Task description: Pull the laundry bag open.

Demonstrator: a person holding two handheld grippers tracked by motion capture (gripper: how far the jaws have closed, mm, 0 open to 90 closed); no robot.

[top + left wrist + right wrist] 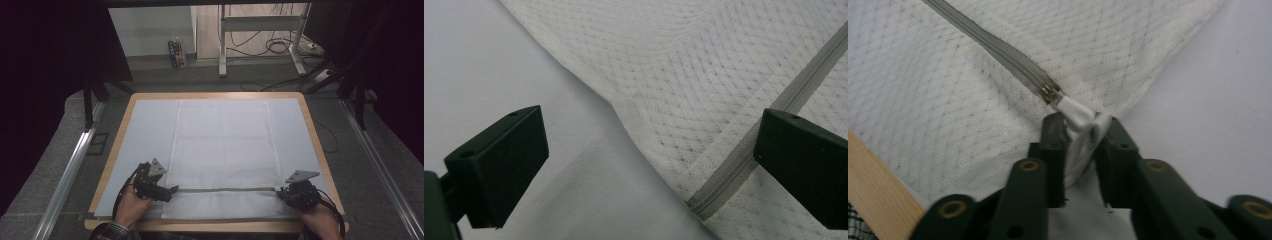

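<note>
Pinched between our right gripper's [1080, 131] jaws is the white zipper pull [1075, 111] of the mesh bag [222, 145], lying flat near the table's [320, 145] front edge. Our left gripper [644, 160] stands spread, astride the zipper's [744, 155] other end. Unanchored there, the bag may drag and bunch.

The left hand [131, 204] comes in from the near edge at the left, and its left gripper [170, 192] points right with jaws wide apart. The right hand [320, 218] comes in at the near right; its right gripper [281, 193] points left, jaws nearly together, pinching something white.
</note>
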